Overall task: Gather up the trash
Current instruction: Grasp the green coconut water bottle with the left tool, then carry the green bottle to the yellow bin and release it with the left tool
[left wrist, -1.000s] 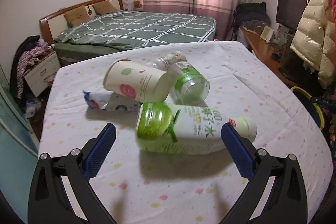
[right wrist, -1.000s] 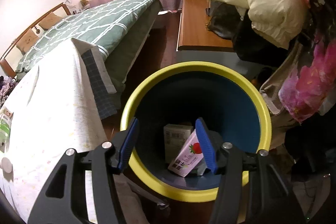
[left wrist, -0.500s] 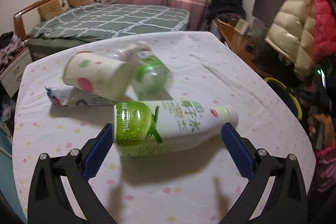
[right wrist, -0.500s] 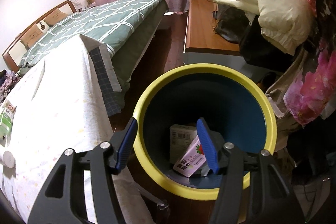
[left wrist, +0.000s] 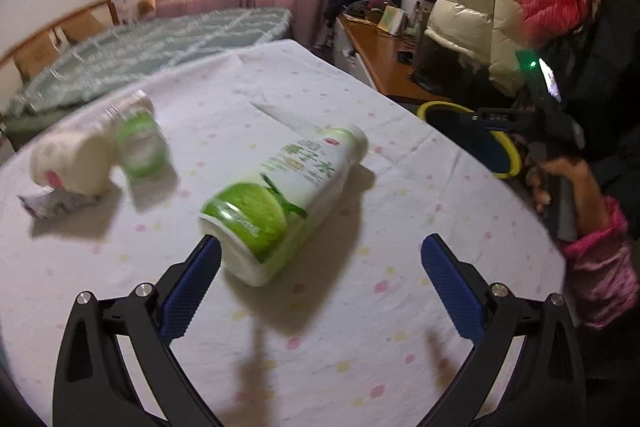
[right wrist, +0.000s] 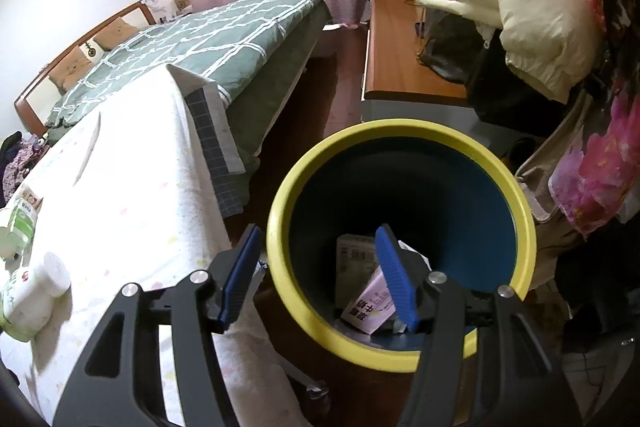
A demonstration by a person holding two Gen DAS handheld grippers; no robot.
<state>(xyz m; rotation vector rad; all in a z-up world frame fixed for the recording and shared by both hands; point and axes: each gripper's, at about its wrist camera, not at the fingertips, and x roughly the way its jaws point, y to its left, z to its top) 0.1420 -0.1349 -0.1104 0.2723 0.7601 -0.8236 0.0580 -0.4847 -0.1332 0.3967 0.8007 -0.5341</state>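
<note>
Yellow-rimmed and blue inside, the bin (right wrist: pixel 404 223) stands on the floor just beside the bench (left wrist: pixel 360 307), and it already holds part of the job: a pale carton (right wrist: pixel 354 251) and a pink-printed pack (right wrist: pixel 370 307) lie at its bottom. Your right claw (right wrist: pixel 318 275) hangs over the near rim with its jaws apart and nothing between them.

More is left than done. On the bench, the green-and-white bottle (left wrist: pixel 284 203) lies on its side, its base just ahead of your left claw (left wrist: pixel 320 283), whose jaws are spread wide and grip nothing; the left pad looks almost against the bottle. Beyond it, blurred, wait a paper cup (left wrist: pixel 74 161), a green-labelled jar (left wrist: pixel 140 139) and a crumpled wrapper (left wrist: pixel 52 203). Judged from this, four pieces remain to be collected.
</note>
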